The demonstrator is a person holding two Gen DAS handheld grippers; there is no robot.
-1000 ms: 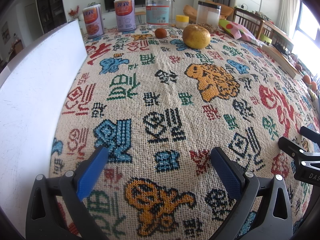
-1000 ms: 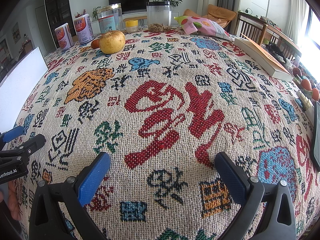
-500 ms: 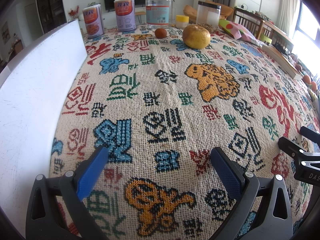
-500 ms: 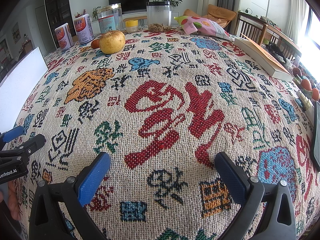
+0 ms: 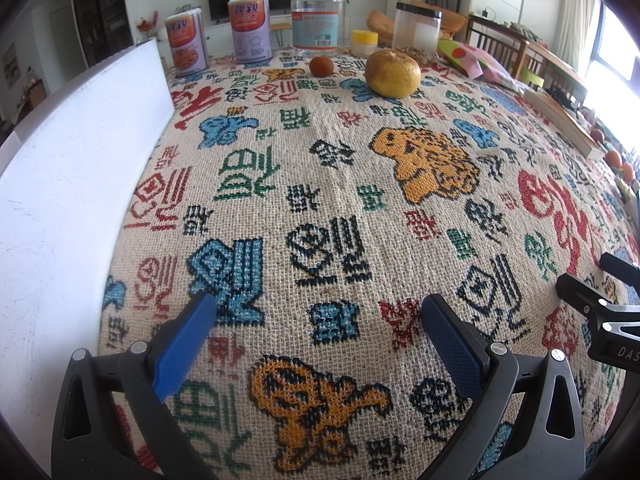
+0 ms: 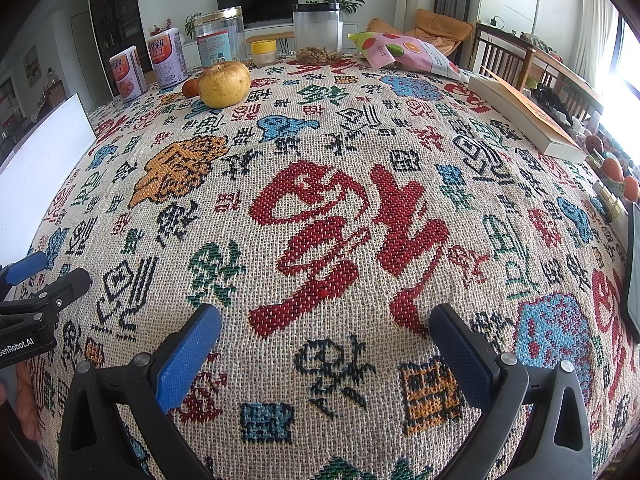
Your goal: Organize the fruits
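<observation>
A large yellow fruit (image 5: 392, 73) and a small orange-brown fruit (image 5: 321, 66) sit on the patterned tablecloth at the far end; both also show in the right wrist view, the yellow fruit (image 6: 224, 83) in front of the small fruit (image 6: 190, 87). My left gripper (image 5: 318, 318) is open and empty, low over the near cloth. My right gripper (image 6: 324, 330) is open and empty, to the right of the left one. Small orange fruits (image 6: 612, 169) lie past the table's right edge.
A white board (image 5: 68, 184) runs along the left side. Two cans (image 5: 250, 31), a clear jar (image 5: 317, 23), a yellow-lidded pot (image 5: 364, 43), a black-lidded canister (image 6: 318, 32), a snack bag (image 6: 408, 54) and a book (image 6: 528, 116) line the far and right sides.
</observation>
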